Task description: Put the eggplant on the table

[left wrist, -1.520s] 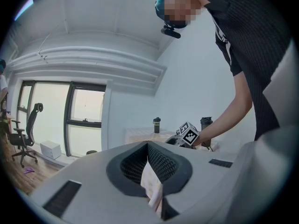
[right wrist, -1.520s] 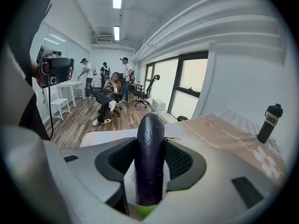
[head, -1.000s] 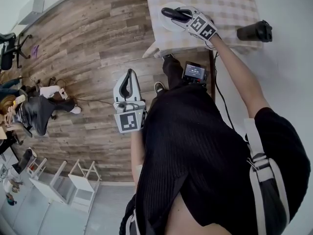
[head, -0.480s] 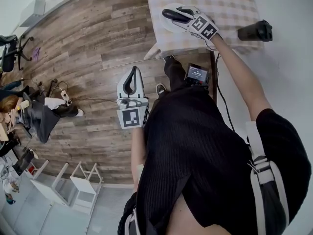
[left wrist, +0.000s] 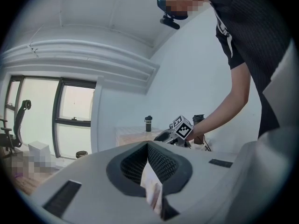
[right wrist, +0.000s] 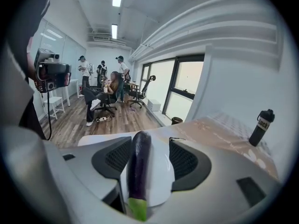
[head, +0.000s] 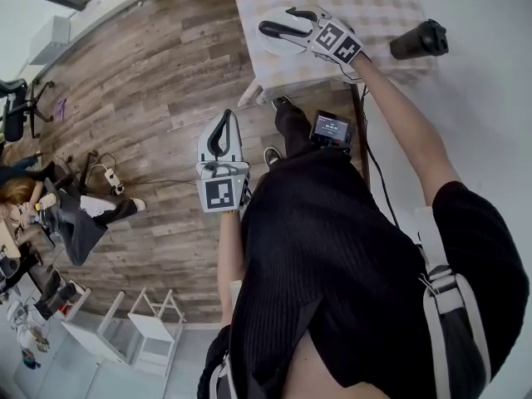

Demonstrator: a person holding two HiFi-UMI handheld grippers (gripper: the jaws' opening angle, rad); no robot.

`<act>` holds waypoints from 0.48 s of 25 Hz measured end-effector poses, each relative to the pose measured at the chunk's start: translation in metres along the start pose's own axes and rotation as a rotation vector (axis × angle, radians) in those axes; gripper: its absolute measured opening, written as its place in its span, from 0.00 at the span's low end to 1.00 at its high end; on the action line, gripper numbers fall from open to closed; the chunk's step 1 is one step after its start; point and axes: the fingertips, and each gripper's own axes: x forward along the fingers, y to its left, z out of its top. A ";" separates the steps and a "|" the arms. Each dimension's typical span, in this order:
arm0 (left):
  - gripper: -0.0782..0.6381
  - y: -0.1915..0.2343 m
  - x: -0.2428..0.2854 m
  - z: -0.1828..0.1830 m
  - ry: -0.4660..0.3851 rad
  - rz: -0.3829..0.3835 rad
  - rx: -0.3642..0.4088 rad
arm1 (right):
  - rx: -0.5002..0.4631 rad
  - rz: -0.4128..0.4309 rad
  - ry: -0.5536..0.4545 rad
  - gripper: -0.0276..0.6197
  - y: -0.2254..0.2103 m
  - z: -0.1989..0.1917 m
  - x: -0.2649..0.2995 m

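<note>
Eggplant (right wrist: 138,168) on white plate (right wrist: 162,171), between wide-apart jaws of right gripper (right wrist: 148,147).

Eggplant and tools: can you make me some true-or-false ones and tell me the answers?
1. The eggplant lies between the right tool's open jaws. True.
2. The eggplant is bright red. False: it is dark purple with a green end.
3. A white plate is under the eggplant. True.
4. The left tool holds the bottle. False: its jaws are together, and the bottle stands on the table.
</note>
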 end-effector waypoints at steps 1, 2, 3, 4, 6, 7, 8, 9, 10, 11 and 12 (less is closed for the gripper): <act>0.10 -0.001 0.002 0.002 -0.005 -0.009 0.006 | -0.002 -0.007 -0.012 0.44 -0.001 0.005 -0.003; 0.10 -0.002 0.004 0.004 -0.008 -0.014 0.012 | -0.004 -0.011 -0.024 0.44 0.000 0.010 -0.006; 0.10 -0.002 0.005 0.006 -0.011 -0.019 0.019 | -0.010 -0.014 -0.036 0.44 0.001 0.017 -0.009; 0.10 -0.003 0.007 0.009 -0.016 -0.025 0.027 | -0.020 -0.016 -0.046 0.44 0.002 0.024 -0.012; 0.10 -0.006 0.012 0.014 -0.031 -0.042 0.037 | -0.041 -0.030 -0.067 0.44 0.003 0.036 -0.023; 0.10 -0.008 0.014 0.016 -0.036 -0.052 0.041 | -0.048 -0.040 -0.080 0.44 0.004 0.043 -0.029; 0.10 -0.009 0.017 0.017 -0.033 -0.058 0.047 | -0.053 -0.051 -0.096 0.44 0.004 0.050 -0.036; 0.10 -0.009 0.019 0.019 -0.028 -0.059 0.053 | -0.056 -0.062 -0.114 0.44 0.004 0.058 -0.042; 0.10 -0.009 0.021 0.021 -0.024 -0.055 0.059 | -0.057 -0.073 -0.132 0.44 0.005 0.067 -0.048; 0.13 -0.009 0.023 0.024 -0.026 -0.054 0.062 | -0.057 -0.084 -0.151 0.44 0.005 0.075 -0.055; 0.13 -0.012 0.025 0.028 -0.033 -0.061 0.065 | -0.057 -0.094 -0.168 0.44 0.006 0.082 -0.062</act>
